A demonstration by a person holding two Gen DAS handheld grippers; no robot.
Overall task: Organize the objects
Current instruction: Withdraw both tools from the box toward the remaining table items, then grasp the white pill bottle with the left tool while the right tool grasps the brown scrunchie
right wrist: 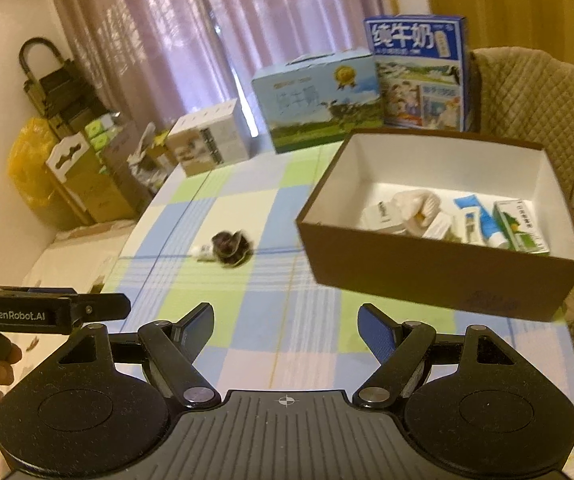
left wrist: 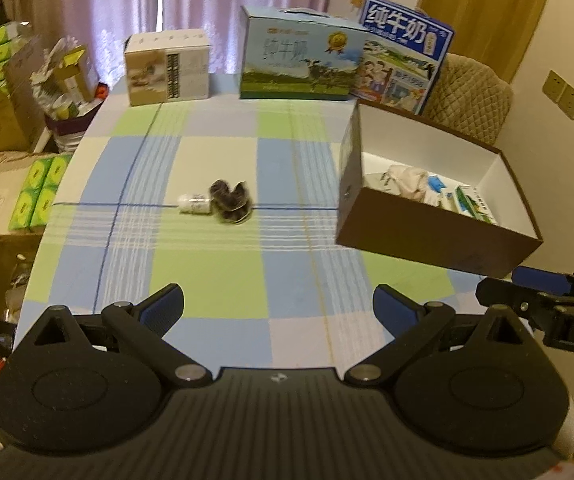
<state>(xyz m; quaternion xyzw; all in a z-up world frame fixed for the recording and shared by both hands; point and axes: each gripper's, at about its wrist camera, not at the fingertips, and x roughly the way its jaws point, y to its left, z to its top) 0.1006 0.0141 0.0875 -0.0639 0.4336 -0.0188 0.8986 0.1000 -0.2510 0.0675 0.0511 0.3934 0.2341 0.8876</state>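
Both hand-held grippers hang over the near edge of the surface [left wrist: 223, 280], which is spread with a blue, green and white checked cloth: the left hand-held gripper [left wrist: 278, 306] has its fingers spread wide with nothing between them, and the right hand-held gripper [right wrist: 285, 326] is likewise wide apart and empty. Mid-surface lies a small white bottle [left wrist: 194, 204] on its side, touching a dark bundle [left wrist: 231, 200] to its right; blur hides what the bundle is. Well right of them sits a brown box [right wrist: 427, 280] with white inner walls, holding a pale crumpled thing [right wrist: 415, 204], a blue-and-white tube [right wrist: 475, 216] and a green-and-white carton [right wrist: 521, 226]. Along the far edge stand three cartons [left wrist: 299, 60].
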